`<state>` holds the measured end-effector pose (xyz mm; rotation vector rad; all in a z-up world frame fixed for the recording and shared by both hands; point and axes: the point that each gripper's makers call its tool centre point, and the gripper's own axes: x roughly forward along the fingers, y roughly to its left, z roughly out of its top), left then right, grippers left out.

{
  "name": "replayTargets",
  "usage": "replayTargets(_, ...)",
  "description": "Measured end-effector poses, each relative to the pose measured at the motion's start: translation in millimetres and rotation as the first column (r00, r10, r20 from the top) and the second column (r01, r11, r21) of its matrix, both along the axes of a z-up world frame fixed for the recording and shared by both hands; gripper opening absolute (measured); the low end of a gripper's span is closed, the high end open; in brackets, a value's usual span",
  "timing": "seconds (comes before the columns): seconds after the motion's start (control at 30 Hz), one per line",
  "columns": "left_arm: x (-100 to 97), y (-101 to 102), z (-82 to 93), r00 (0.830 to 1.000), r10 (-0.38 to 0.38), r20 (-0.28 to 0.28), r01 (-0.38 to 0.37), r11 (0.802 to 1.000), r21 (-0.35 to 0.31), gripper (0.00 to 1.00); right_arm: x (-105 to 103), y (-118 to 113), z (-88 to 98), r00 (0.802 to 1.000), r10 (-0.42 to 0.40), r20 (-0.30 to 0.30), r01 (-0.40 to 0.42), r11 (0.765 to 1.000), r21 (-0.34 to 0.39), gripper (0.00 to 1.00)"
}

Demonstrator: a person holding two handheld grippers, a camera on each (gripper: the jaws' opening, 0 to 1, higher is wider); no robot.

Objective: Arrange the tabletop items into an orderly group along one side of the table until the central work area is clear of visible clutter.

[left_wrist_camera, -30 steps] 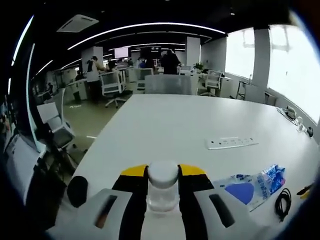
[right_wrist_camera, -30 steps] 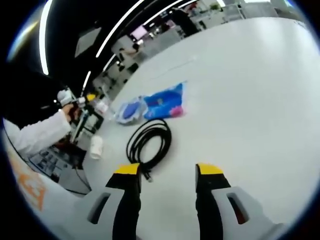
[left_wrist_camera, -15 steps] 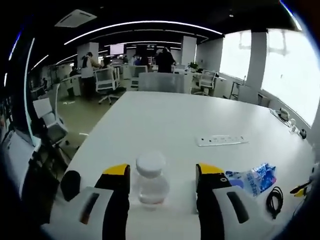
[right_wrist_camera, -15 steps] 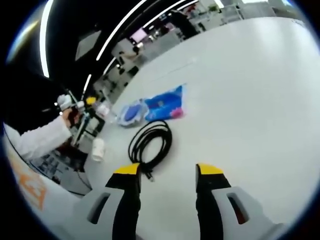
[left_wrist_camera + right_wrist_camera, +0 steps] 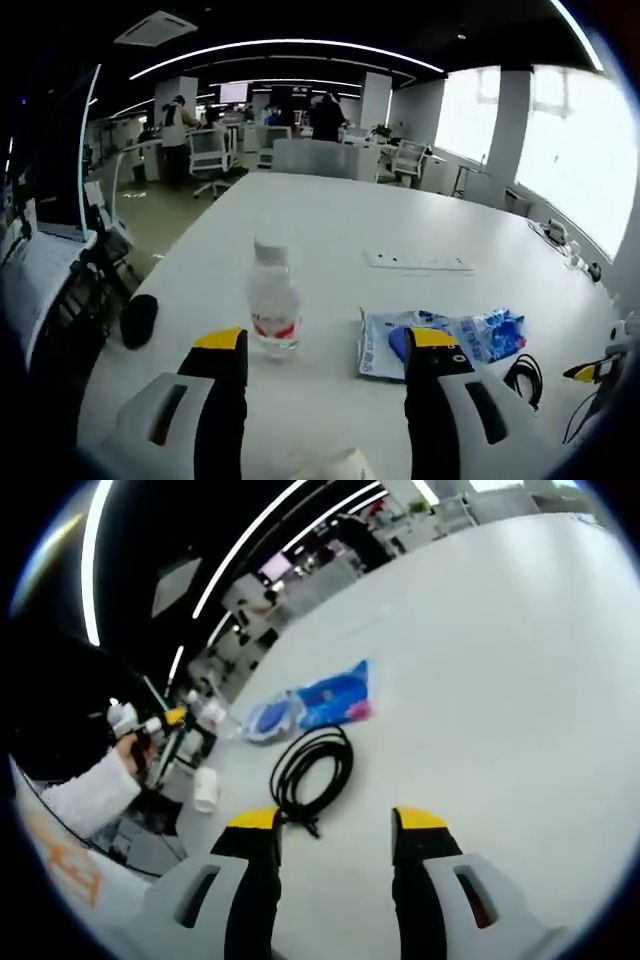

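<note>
1. The water bottle (image 5: 272, 307) is small and clear (white cap, red-and-white label whose writing is too small to read); it stands upright on the white table (image 5: 330, 225), just beyond the left gripper (image 5: 328, 340), whose jaws are spread wide and hold nothing.
2. A blue-and-white packet (image 5: 440, 338) lies flat right of the bottle, print illegible.
3. The coiled black cable (image 5: 312, 772) lies ahead of the right gripper (image 5: 336, 822), released and empty.
4. A white power strip (image 5: 417, 262) rests farther back.
</note>
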<state>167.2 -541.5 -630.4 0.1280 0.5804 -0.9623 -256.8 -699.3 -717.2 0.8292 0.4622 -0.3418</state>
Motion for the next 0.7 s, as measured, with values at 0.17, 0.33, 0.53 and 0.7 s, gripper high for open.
replayTargets(0.17, -27.0, 32.4, -9.5, 0.997, 0.064, -0.053, -0.066, 0.997, -0.028, 0.65, -2.6, 8.1, -5.6, 1.0, 0.013, -0.012, -0.013, 1.0, 0.009, 0.43)
replayTargets(0.33, -48.6, 63.8, -18.6, 0.982, 0.158, -0.105, -0.163, 0.986, -0.042, 0.66, -4.1, 6.7, -0.5, 1.0, 0.011, -0.007, -0.011, 1.0, -0.012, 0.43)
replayTargets(0.53, -59.2, 72.2, -27.3, 0.976, 0.165, -0.139, -0.17, 0.985, -0.02, 0.66, 2.1, -0.7, -1.8, 1.0, 0.006, -0.015, -0.006, 1.0, -0.012, 0.43)
replayTargets(0.7, -57.7, 70.0, -26.4, 0.971, 0.175, -0.16, -0.182, 0.983, -0.029, 0.66, 13.0, 3.1, -0.7, 0.999, 0.041, -0.019, -0.041, 0.999, -0.016, 0.43)
